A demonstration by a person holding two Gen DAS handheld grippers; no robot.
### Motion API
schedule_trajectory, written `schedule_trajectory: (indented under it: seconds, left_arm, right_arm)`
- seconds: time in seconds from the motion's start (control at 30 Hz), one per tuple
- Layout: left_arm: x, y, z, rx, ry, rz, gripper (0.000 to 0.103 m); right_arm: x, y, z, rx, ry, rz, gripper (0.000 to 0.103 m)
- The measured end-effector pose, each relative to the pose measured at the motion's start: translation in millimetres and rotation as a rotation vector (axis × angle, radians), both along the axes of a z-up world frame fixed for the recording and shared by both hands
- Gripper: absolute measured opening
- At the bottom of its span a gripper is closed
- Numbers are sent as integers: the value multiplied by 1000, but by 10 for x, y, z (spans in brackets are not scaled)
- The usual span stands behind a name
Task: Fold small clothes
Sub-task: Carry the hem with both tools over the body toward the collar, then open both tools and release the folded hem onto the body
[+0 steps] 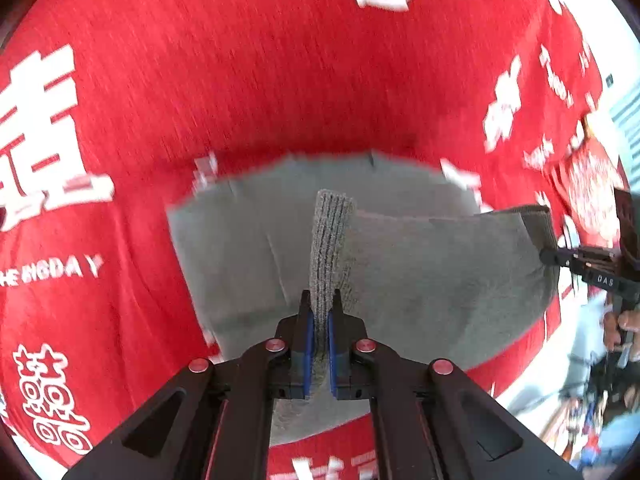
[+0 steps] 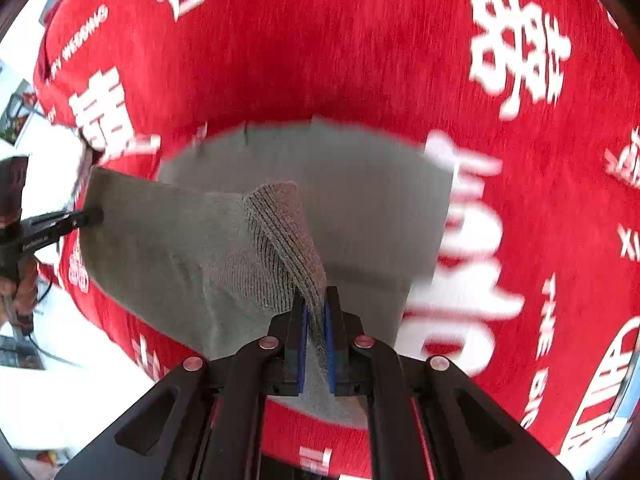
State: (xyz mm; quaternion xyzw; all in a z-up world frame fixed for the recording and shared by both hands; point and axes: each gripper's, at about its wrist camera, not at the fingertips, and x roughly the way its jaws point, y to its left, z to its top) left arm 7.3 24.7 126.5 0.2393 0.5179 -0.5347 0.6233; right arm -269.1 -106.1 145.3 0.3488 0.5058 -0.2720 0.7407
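On the table: a red cloth (image 1: 160,120) with white printed characters covers all of it, its edge showing at the lower right in the left wrist view.
Open room: bare red cloth lies on every side of the garment.
Garment: a grey knitted piece (image 1: 420,280), its far part flat on the cloth, its near ribbed edge raised.
Left gripper (image 1: 320,300): clenched on the ribbed edge.
Right gripper (image 2: 316,296): clenched on the same edge, apart from the left.
Room: bright and blurred past the cloth's edge.
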Motion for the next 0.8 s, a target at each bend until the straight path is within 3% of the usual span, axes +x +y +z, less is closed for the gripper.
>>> schedule_trajectory:
  seconds: [0.1,0.2,0.37,0.57,0.67,0.7,0.73,0.77,0.8]
  left_arm:
    - [169,-275,23,-25,-50,57,6]
    - [373,-557,-150,-12,-73,124,6]
    - [470,-1005,-724,80,-130,190,6]
    - [550,-1182,-1474,232,-146,272,6]
    - [556,-1196,-1592,250,-169,286,7]
    - [572,-1206,-1597,252,-171,289,10]
    - [604,-1213,-1587,262,-189,301,23]
    - [625,-1218,-1585,275,-214,316,47]
    - [672,-1199,-1568,295,-251,346,60]
  right_arm:
    - [167,-381,18,-29,-26,-23,8]
    - [314,-702,-111,-33,-33,-37,8]
    - [615,-1145,-658,16,0,-55,8]
    - [700,-1446,-1371,138,27,-159,8]
    - [641,-1494,-1597,167,39,-200,8]
    - [579,-1531,-1628,183,13,-236,8]
    - [534,-1565,-1643,193,1,-266,9]
    - [482,-1597,-1650,201,-9,-300,13]
    - [402,-1650,-1648,200,-6,-356,13]
